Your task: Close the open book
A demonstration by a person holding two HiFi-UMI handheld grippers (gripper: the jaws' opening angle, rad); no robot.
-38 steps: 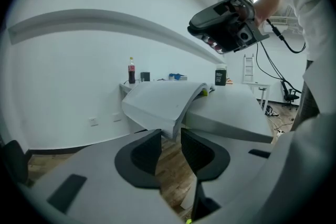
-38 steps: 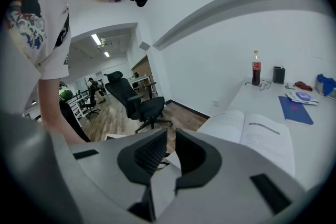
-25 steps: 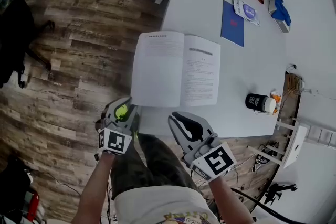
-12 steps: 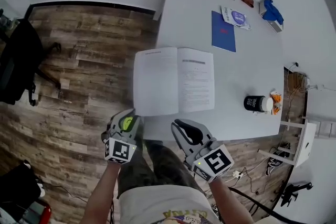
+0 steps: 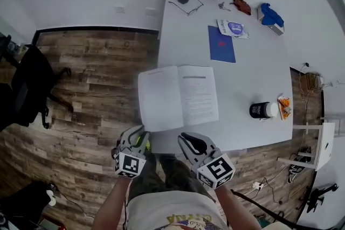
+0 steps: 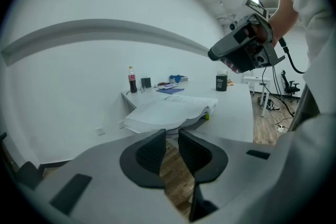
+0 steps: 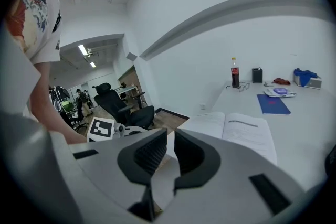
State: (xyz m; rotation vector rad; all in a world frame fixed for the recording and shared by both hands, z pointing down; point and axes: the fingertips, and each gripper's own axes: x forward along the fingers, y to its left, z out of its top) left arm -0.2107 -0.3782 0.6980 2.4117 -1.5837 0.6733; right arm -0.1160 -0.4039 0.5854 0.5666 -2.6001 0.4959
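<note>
- The open book with white printed pages [image 5: 178, 97] lies flat near the front edge of the white table [image 5: 253, 78]. Its spine runs straight away from the person, almost on the line between the two grippers.
- The book's left half juts past the table's left edge and hangs over the wooden plank floor [image 5: 91, 78]. The right half rests fully on the tabletop.
- The left gripper [image 5: 136, 136] hangs off the table, just short of the overhanging half's near corner. In the left gripper view its jaws [image 6: 172, 145] sit lower than the page block and point up at its underside. They are only a thin slit apart and hold nothing.
- The right gripper [image 5: 190, 141] is in front of the table's near edge, below the right-hand page and apart from it. Its jaws [image 7: 170, 148] are likewise almost together and empty, with the spread pages ahead of them and a little to the right.
- Neither gripper touches the book.
- To my eye the left gripper is the better placed. The overhanging half offers a free outer edge, and that half would have to be lifted and swung rightward over the spine onto the other.
</note>
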